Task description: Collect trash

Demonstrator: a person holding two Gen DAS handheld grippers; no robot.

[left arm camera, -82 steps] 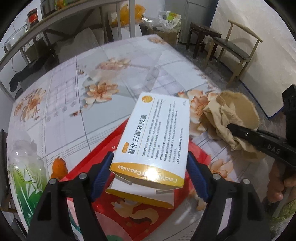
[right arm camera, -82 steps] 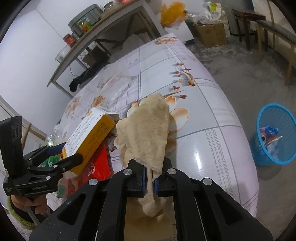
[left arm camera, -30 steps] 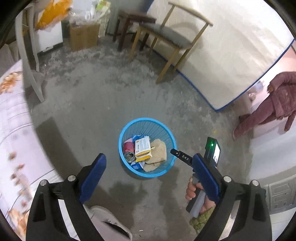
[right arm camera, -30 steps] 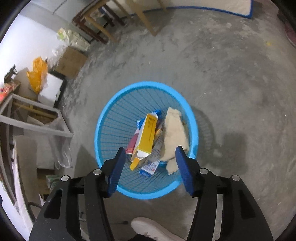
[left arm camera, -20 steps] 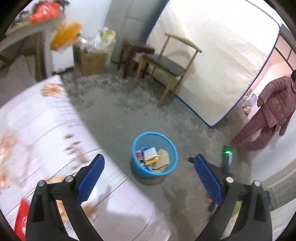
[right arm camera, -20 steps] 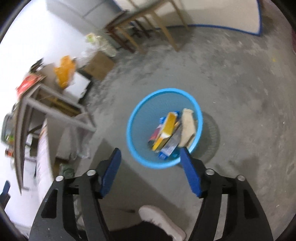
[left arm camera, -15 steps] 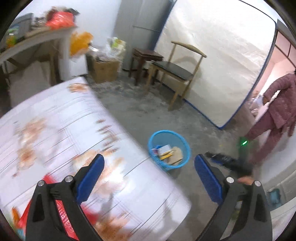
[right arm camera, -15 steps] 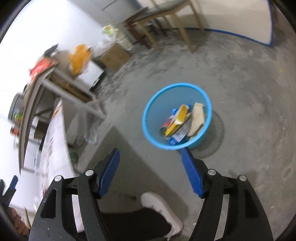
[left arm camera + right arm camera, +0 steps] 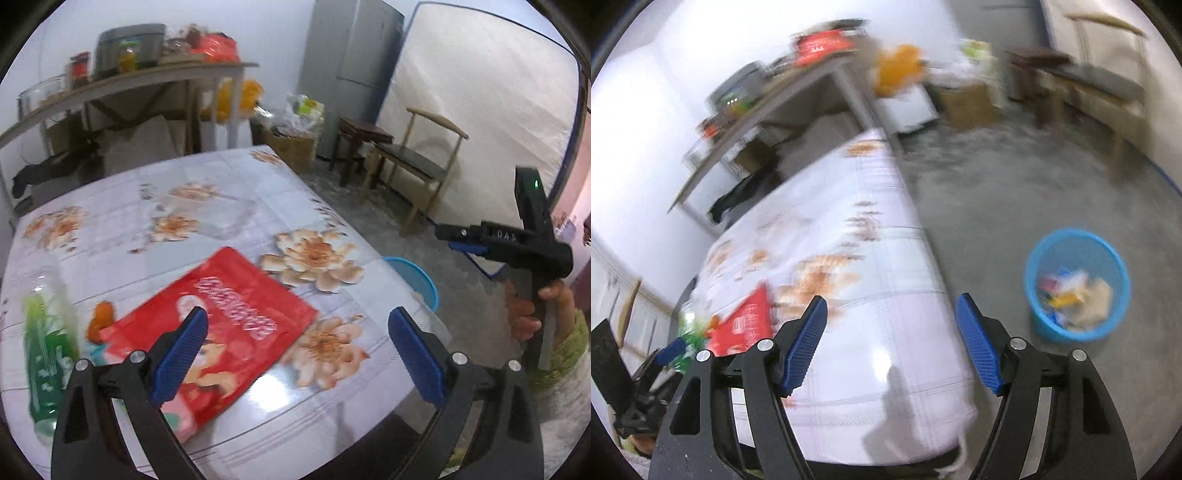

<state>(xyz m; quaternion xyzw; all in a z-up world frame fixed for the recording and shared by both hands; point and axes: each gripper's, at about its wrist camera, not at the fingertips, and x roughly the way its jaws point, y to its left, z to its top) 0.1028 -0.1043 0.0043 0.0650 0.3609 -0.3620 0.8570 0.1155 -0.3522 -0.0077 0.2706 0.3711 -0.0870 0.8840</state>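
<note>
Bag [image 9: 221, 317] lies flat on the surface [image 9: 229, 206] near its front edge, bottle [image 9: 48, 354] just left of it. Bin [image 9: 1076, 284] stands on the floor [image 9: 1015, 192] right of the surface, trash inside. Chair [image 9: 417, 166] stands behind the bin, shelf [image 9: 122, 79] behind the surface.

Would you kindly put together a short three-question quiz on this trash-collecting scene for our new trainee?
1. True or false: the left gripper holds the red packet.
2. Where does the blue basket stand? A) on the table B) on the floor beside the table C) on the chair
3. Fill in: left of the red packet lies a clear plastic ____ with a green label.

Key: 1 false, both it and the right gripper are open and empty; 2 B; 3 bottle.
</note>
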